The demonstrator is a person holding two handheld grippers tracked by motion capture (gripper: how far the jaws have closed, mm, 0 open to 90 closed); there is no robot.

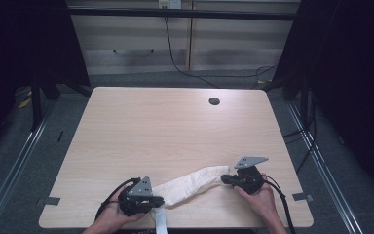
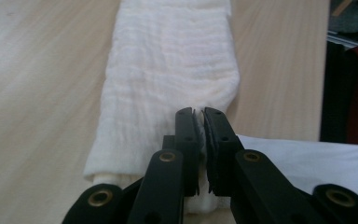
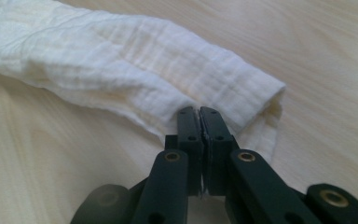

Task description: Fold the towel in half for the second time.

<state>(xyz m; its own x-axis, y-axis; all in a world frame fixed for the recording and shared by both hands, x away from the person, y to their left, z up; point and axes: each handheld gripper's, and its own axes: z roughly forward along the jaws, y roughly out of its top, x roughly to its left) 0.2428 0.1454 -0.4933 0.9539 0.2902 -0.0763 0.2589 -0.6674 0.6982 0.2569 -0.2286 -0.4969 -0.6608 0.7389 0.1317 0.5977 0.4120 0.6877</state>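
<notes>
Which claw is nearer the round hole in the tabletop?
Right. The right claw grips the white cloth at its end, below the hole; the left claw grips the other end at the near-left edge, farther away.

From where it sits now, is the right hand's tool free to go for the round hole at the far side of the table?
Probably not yet. The right tool is shut on one end of the white cloth, and the left tool pinches the other. The bare tabletop toward the hole is unobstructed, but it must let go first.
</notes>
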